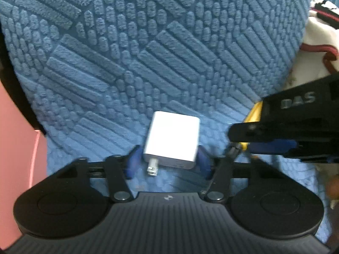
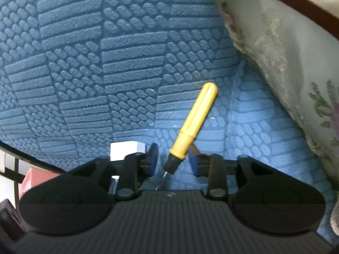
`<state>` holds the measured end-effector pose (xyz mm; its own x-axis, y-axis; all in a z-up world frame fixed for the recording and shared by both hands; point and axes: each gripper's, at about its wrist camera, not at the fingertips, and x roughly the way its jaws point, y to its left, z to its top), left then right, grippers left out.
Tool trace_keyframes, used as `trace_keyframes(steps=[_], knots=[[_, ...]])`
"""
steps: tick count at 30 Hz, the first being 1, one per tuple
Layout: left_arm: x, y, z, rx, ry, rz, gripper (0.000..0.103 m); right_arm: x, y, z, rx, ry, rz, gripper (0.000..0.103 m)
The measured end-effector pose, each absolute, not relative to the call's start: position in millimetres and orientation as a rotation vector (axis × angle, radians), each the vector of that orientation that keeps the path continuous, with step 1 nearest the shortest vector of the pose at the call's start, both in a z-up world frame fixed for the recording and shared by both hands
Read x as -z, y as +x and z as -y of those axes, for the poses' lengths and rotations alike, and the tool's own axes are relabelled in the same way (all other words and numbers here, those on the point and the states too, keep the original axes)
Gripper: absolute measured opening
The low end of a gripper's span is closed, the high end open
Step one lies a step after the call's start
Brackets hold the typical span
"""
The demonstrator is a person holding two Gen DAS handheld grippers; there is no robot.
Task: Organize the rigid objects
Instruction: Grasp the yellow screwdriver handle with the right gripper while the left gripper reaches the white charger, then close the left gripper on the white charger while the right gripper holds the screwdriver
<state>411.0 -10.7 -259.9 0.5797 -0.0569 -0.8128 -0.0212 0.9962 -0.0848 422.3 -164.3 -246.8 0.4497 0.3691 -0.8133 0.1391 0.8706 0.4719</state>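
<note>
A white plug-in charger (image 1: 172,139) lies on the blue textured cushion (image 1: 148,53), prongs toward the camera. My left gripper (image 1: 168,162) straddles it, blue pads close to both of its sides, with a thin gap on the left; it is open. A yellow-handled screwdriver (image 2: 195,118) lies on the cushion with its black collar and shaft between the pads of my right gripper (image 2: 173,165), which is open with a gap on each side. In the left wrist view the right gripper (image 1: 241,141) reaches in from the right over the screwdriver (image 1: 254,110). The charger (image 2: 127,149) shows at the lower left of the right wrist view.
A cream floral cloth with a dark red border (image 2: 286,63) rises along the cushion's right side. A pink surface (image 1: 17,148) borders the cushion on the left. The two grippers work side by side, only a short way apart.
</note>
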Motion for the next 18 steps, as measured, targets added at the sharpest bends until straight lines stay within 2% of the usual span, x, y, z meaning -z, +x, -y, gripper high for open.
trace_keyframes(steps=[4,10,18], knots=[[260,408,7,0.025,-0.121,-0.956,0.058,247,426,149,-0.144,0.426,-1.12,0.038],[260,399,-7,-0.015,-0.172,-0.971,0.057,250,433,131,-0.155,0.316,-1.102,0.033],[254,382,-14,-0.028,-0.189,-0.984,0.057,247,427,133,-0.163,0.307,-1.136,0.025]])
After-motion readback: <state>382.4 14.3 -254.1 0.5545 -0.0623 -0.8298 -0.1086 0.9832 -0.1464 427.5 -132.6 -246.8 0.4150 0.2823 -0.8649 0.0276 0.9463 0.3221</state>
